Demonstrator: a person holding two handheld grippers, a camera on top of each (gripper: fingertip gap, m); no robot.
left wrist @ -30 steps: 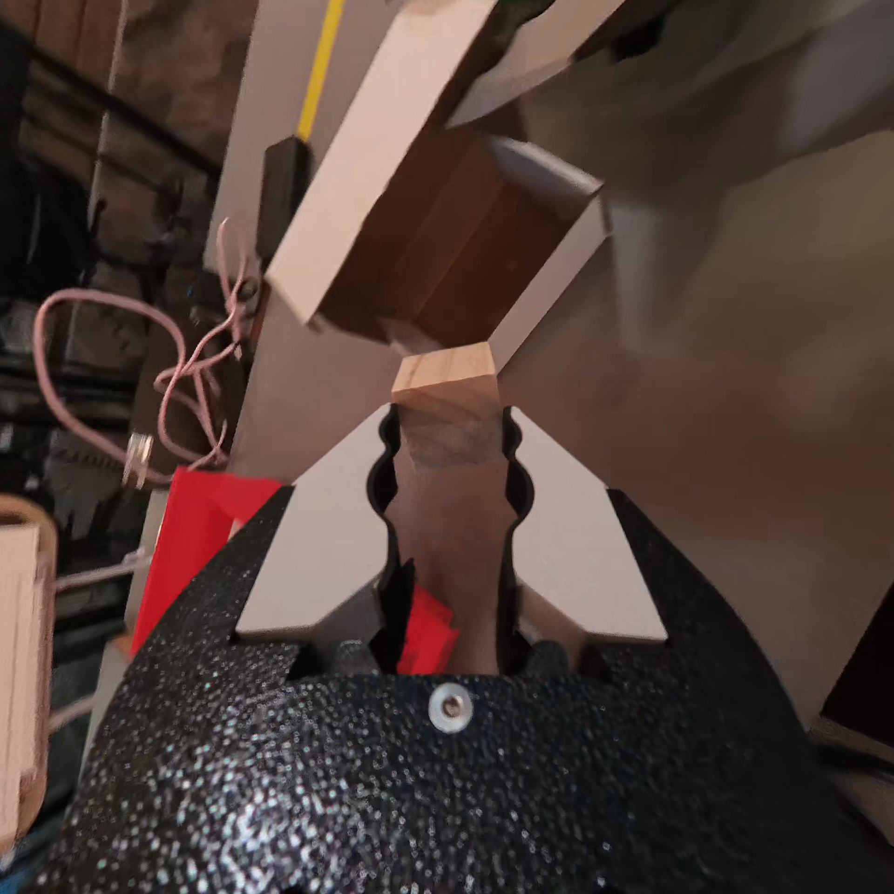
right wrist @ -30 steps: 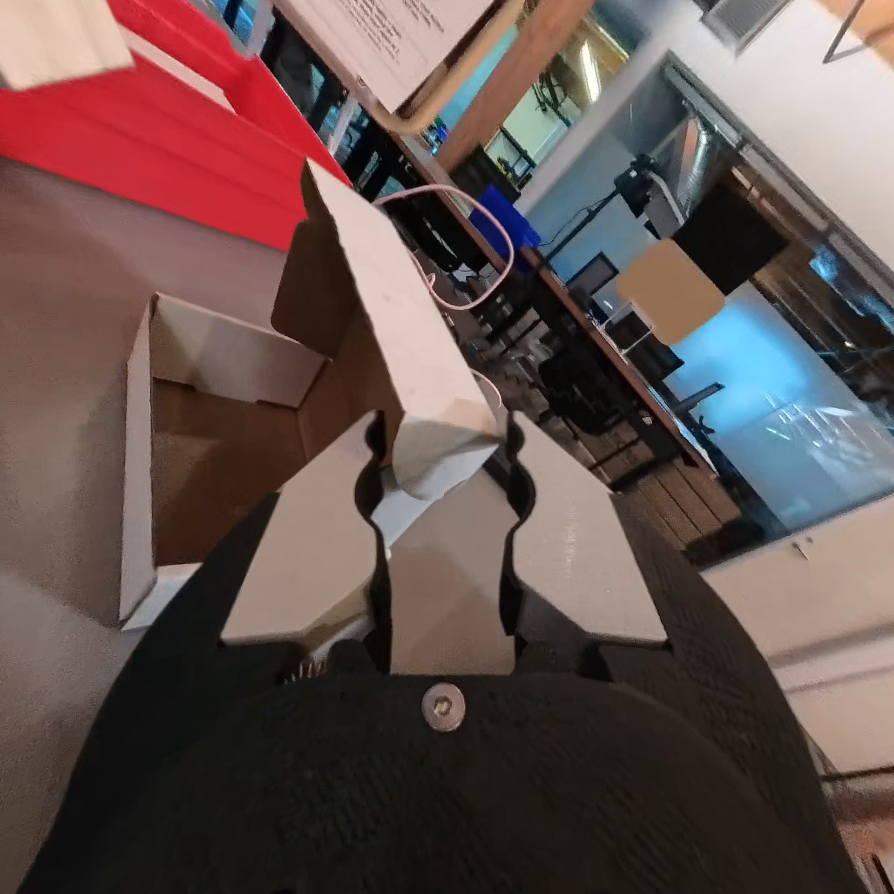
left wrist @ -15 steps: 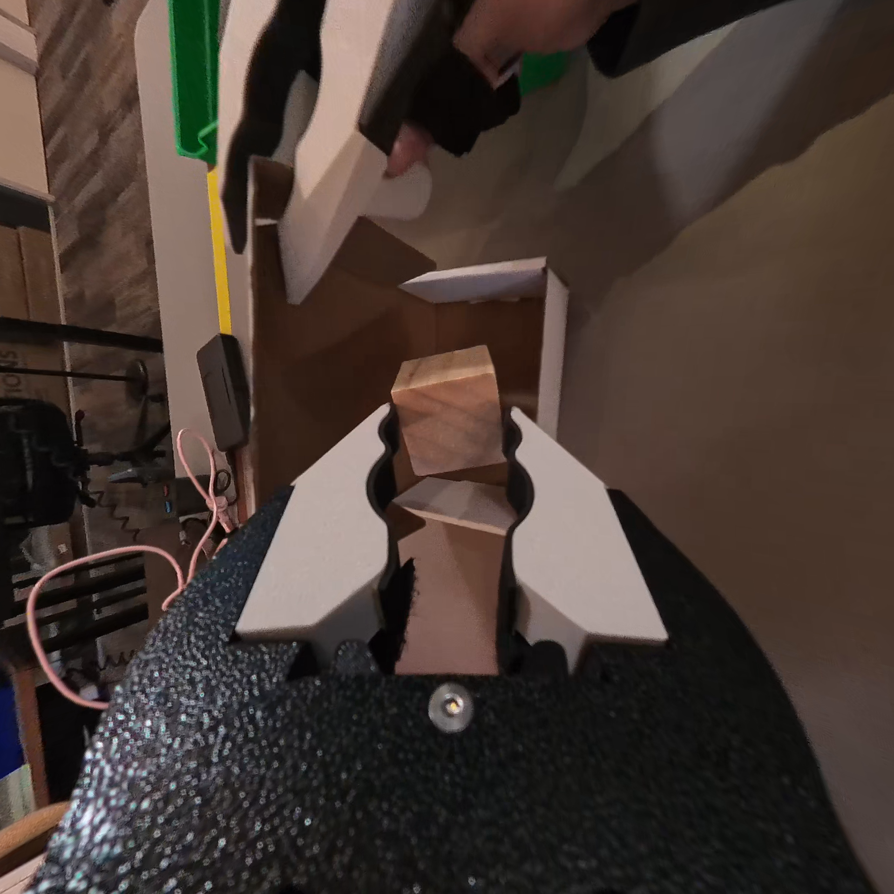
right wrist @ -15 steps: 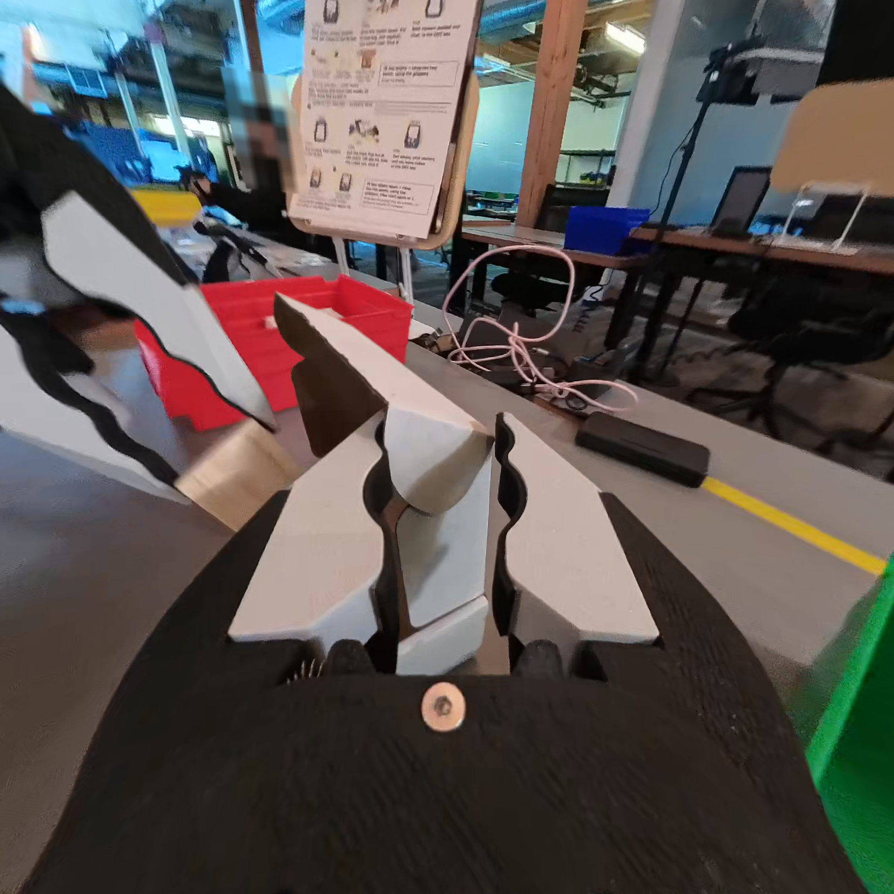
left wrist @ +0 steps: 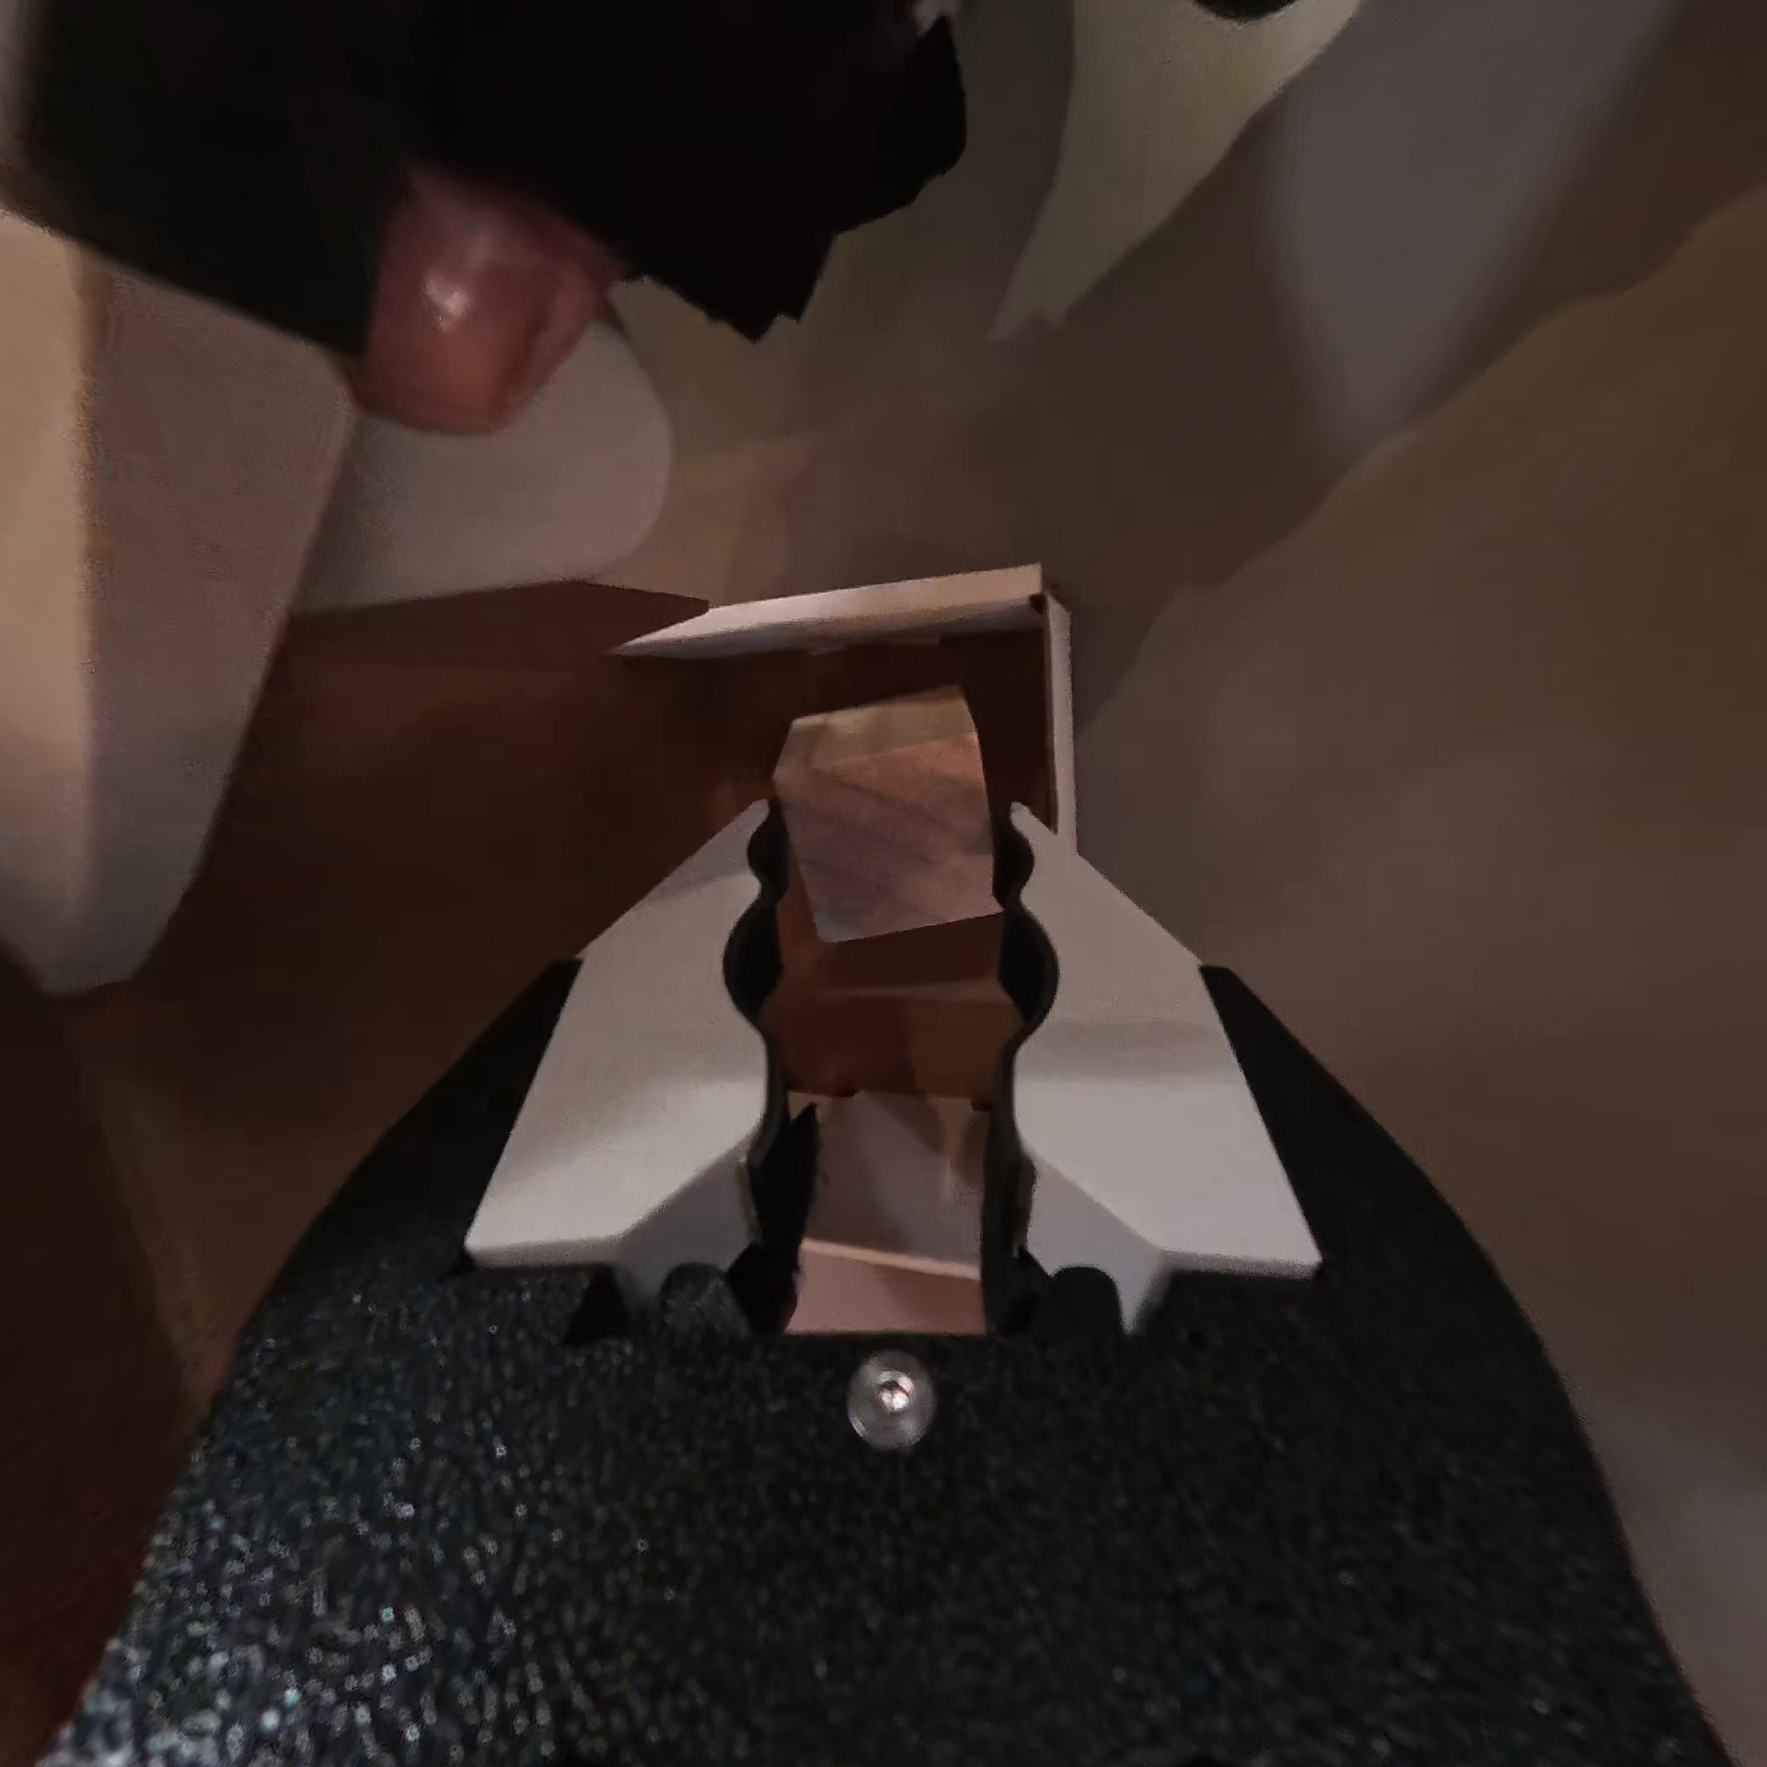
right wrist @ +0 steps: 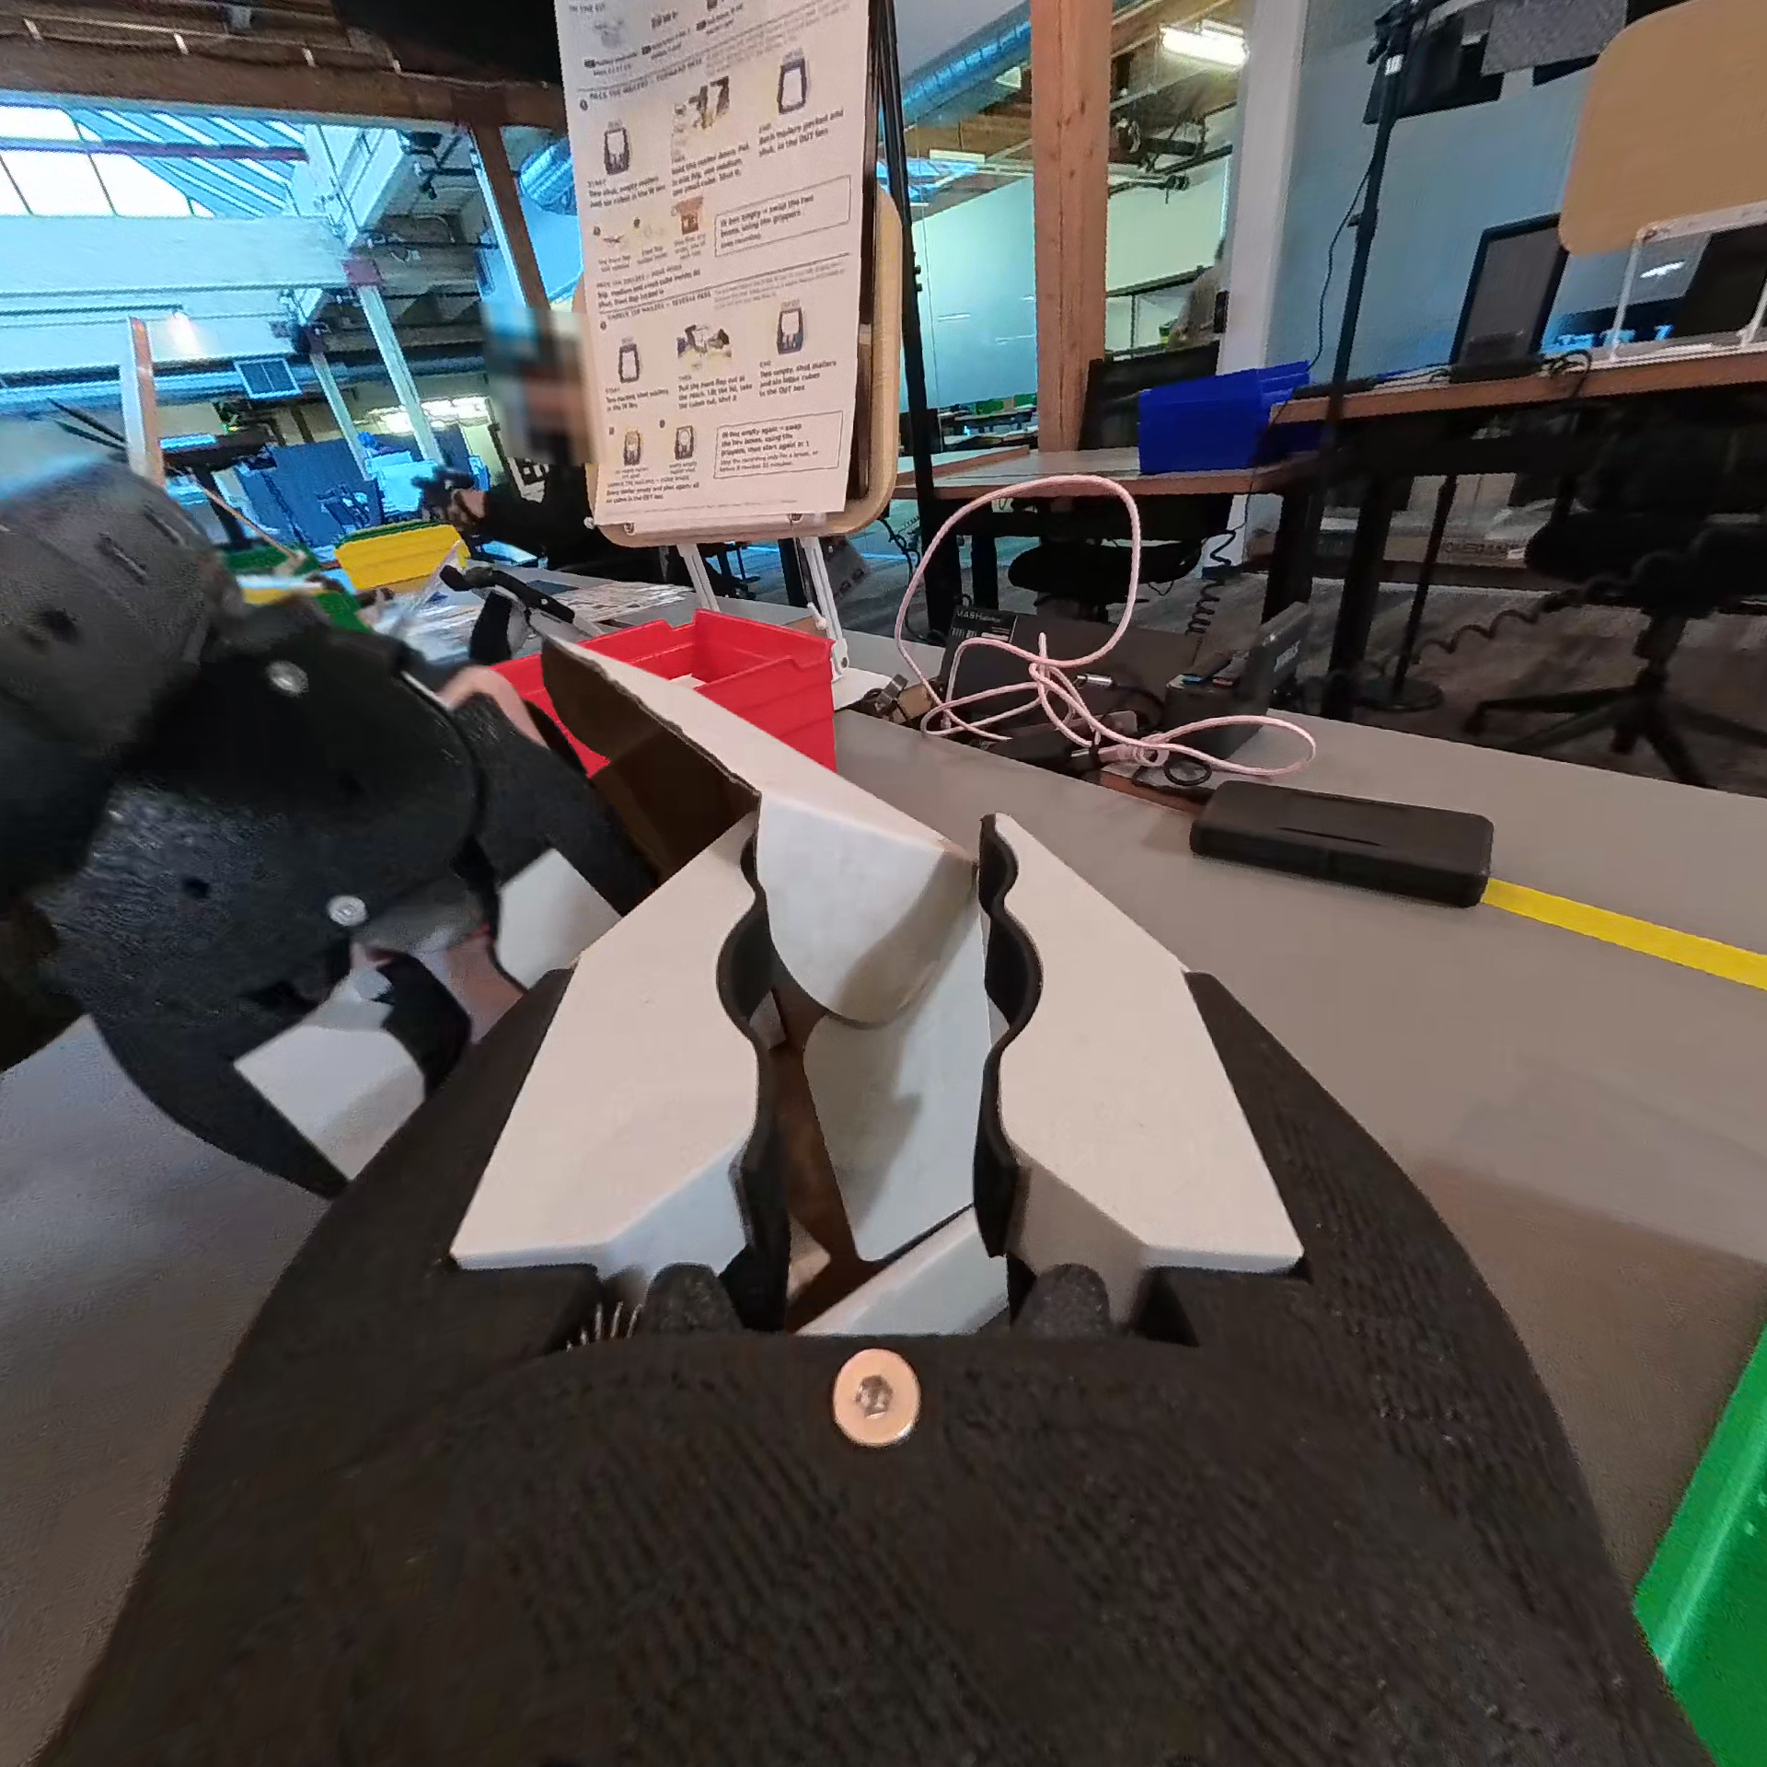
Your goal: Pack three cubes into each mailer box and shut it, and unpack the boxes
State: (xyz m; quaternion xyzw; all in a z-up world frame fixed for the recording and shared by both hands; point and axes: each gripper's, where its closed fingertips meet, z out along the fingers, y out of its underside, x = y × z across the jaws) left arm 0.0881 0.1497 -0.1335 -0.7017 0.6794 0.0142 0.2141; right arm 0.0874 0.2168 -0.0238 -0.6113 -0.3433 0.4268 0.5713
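My left hand-held gripper (left wrist: pixel 889 841) grips a wooden cube (left wrist: pixel 884 841) inside the open mailer box (left wrist: pixel 1052 708) on the counter (right wrist: pixel 1434 1052). My right hand-held gripper (right wrist: pixel 865 861) pinches the lid flap (right wrist: pixel 851 908). If that flap slips, I expect the lid to drop on the cube.

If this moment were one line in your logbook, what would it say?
left gripper: grips light wooden cube inside open white cardboard mailer box | right gripper: holds its lid flap

Workshop: wooden post (right wrist: pixel 1071 220) (skylit), desks (right wrist: pixel 1530 392)
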